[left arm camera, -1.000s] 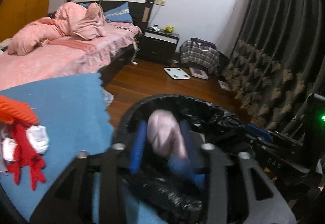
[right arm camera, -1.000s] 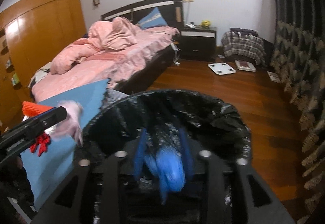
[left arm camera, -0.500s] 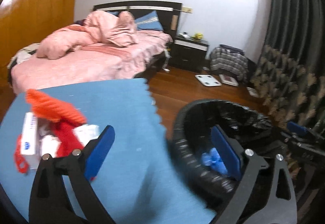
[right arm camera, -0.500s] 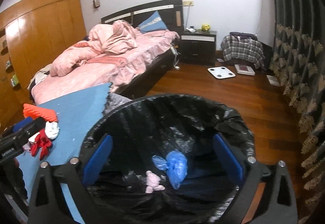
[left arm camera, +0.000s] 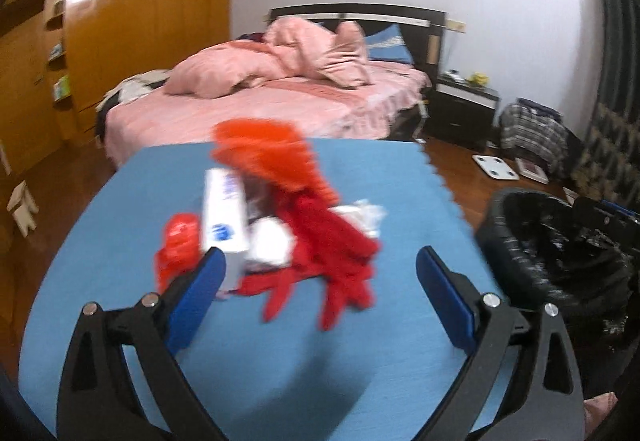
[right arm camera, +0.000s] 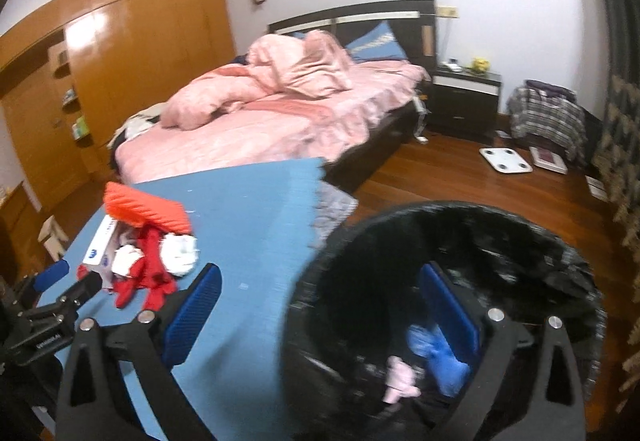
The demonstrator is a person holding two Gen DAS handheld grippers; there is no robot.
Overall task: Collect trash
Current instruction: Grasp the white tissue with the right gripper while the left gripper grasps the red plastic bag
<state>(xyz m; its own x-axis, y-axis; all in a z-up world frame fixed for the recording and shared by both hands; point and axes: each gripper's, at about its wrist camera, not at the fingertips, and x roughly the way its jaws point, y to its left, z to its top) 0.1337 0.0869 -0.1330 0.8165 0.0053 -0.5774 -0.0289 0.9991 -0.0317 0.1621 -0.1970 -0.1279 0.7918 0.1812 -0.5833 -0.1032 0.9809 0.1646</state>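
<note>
**Both claws empty, next pick lies in the heap on the blue counter**

Left claw (left arm camera: 318,283): spread wide, nothing between the blue pads. It points down at the trash heap (left arm camera: 280,225) in the middle of its frame. Picture is smeared, so edges in the heap are hard to read.

Right claw (right arm camera: 320,305): also spread wide, nothing gripped. Its left pad sits over the blue counter (right arm camera: 248,241), its right pad over the mouth of the bin (right arm camera: 460,305), lower right of the frame.

Heap, as seen from the right wrist, upper left of the counter: orange knit piece (right arm camera: 146,211) on top, red glove (right arm camera: 154,273) trailing toward the camera, white crumpled paper (right arm camera: 182,251), a white box (right arm camera: 100,247) at the left side. All touching or overlapping.

Bin, black liner: a blue bag (right arm camera: 440,353) and a pink scrap (right arm camera: 400,381) already inside.

Judgement on the step: reaching for the next piece.
- Take one loose item off the near edge, likely the paper or the glove, not the whole heap.
- Bring the pads down either side before closing; soft things slip if pinched at a tip.
- The box looks rigid; grip it across its narrow faces.
- Keep the two claws apart over the heap.
</note>
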